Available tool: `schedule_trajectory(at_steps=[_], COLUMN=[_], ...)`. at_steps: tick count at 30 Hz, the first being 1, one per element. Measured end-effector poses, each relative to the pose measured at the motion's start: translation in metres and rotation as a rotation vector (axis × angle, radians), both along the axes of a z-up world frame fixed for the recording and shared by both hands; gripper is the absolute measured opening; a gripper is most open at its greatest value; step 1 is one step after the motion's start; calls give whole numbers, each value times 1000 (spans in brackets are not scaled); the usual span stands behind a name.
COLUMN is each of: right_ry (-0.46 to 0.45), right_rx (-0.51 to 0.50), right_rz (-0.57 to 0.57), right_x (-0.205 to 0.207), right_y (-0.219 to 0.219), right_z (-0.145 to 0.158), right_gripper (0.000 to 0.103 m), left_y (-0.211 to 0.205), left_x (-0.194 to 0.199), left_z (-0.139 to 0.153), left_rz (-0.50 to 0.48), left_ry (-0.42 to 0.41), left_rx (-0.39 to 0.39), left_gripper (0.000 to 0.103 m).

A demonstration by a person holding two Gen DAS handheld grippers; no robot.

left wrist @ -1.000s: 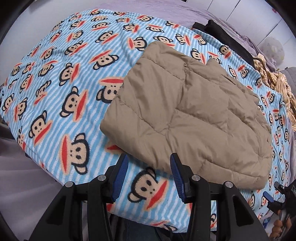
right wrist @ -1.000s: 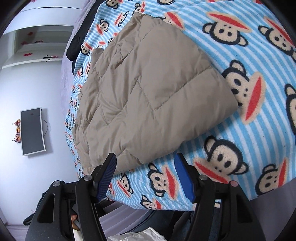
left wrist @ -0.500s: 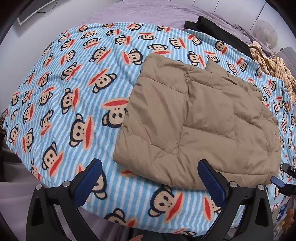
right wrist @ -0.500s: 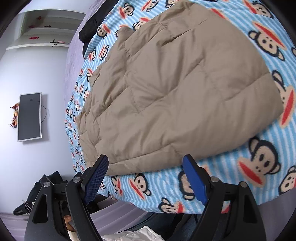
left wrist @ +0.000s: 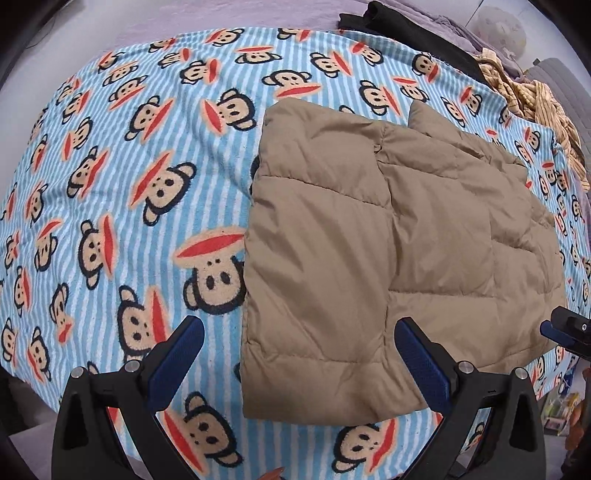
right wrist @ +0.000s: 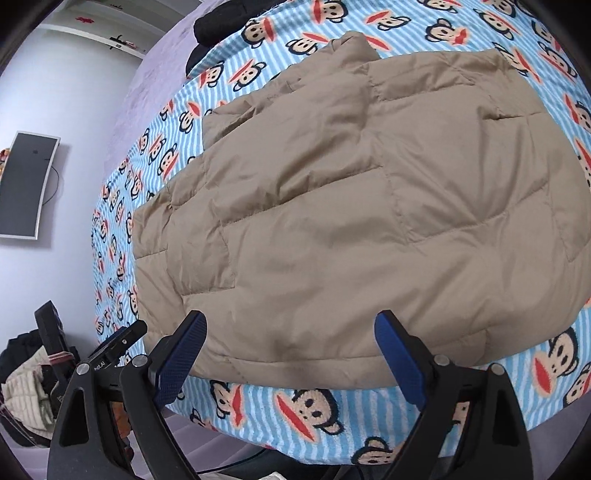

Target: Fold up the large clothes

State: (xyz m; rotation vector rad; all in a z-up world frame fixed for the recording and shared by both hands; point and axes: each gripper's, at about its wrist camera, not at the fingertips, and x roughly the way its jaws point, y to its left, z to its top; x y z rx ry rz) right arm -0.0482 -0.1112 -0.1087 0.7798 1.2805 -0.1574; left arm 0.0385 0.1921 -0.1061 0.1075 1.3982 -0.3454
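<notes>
A tan quilted puffer garment (left wrist: 369, 251) lies folded into a rough rectangle on a blue striped blanket with monkey faces (left wrist: 129, 177). It also fills the right wrist view (right wrist: 369, 206). My left gripper (left wrist: 295, 354) is open wide, its blue-padded fingers astride the garment's near left corner, just above it. My right gripper (right wrist: 291, 350) is open wide over the garment's near edge and holds nothing. The right gripper's tip shows at the right edge of the left wrist view (left wrist: 569, 328).
Black clothing (left wrist: 406, 29) and a yellow striped cloth (left wrist: 532, 99) lie at the blanket's far right. A wall screen (right wrist: 26, 184) hangs at the left. Piled clothes (right wrist: 26, 384) sit low beside the bed. The blanket's near edge (right wrist: 332, 417) drops off below the grippers.
Both grippers have opened wider and moved in closer over the garment's near edge. The garment has not moved.
</notes>
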Motion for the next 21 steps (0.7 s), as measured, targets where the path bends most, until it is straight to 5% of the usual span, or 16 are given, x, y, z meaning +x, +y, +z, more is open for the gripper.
schedule_trajectory(at_steps=[5, 14, 21], right_ry=[95, 112, 96], right_rx=[-60, -94, -110], right_rz=[53, 69, 118], right_x=[21, 48, 59], right_y=[17, 17, 16], right_z=[-7, -18, -18], right_gripper=[94, 94, 94], left_y=[3, 28, 45], left_x=[14, 37, 53], left_z=[-17, -45, -67], left_rz=[-22, 40, 53], left_ry=[33, 59, 162], left_rx=[-18, -42, -189], left_gripper=[103, 103, 103])
